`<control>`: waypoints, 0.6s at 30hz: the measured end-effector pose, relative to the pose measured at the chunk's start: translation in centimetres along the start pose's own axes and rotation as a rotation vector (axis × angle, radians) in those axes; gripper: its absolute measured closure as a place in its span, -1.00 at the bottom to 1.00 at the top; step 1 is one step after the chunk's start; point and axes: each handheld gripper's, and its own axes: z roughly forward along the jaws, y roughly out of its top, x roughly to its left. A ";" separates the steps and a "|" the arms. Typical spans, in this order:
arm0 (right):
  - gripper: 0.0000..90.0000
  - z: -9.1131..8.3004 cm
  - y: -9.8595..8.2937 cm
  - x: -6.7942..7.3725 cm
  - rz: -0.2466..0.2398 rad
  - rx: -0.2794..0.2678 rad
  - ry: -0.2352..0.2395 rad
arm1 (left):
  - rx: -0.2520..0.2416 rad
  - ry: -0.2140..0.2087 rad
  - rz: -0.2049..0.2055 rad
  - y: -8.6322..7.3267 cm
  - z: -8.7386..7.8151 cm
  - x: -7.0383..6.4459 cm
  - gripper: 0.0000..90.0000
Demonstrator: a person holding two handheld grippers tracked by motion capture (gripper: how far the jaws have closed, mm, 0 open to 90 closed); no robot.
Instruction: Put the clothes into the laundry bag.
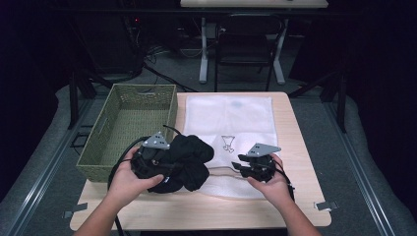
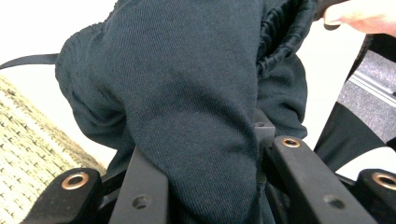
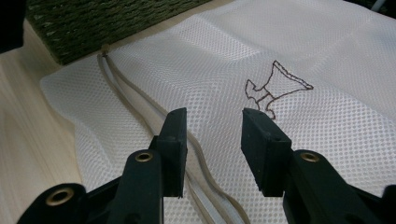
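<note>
While left gripper (image 1: 164,164) clamps black garment (image 1: 189,160) at frame centre, right gripper (image 3: 212,140) jaws apart above mesh laundry bag (image 3: 327,93) zipper (image 3: 140,100); risk: garment snags on unopened bag.

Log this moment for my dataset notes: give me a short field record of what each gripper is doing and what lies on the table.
left gripper: shut on black garment
right gripper: open, jaws over the zipper edge of the white mesh bag
mesh bag: lying flat on the table, small outline emblem on top
woven basket: at the table's left, beside the bag
</note>
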 end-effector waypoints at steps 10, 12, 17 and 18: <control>0.41 0.7 -0.2 -0.8 0.023 -0.011 -0.002 | -0.005 -0.004 -0.004 -0.2 0.3 -0.6 0.54; 0.42 0.7 -0.4 -0.7 0.019 -0.008 0.000 | -0.006 -0.007 -0.005 -0.3 0.5 -0.7 0.54; 0.43 0.6 -0.8 -0.3 -0.009 -0.002 -0.008 | -0.004 0.002 0.004 -0.3 0.7 -1.1 0.54; 0.43 0.6 -0.9 -0.2 -0.007 -0.001 -0.005 | -0.005 0.001 0.001 -0.3 0.8 -1.2 0.54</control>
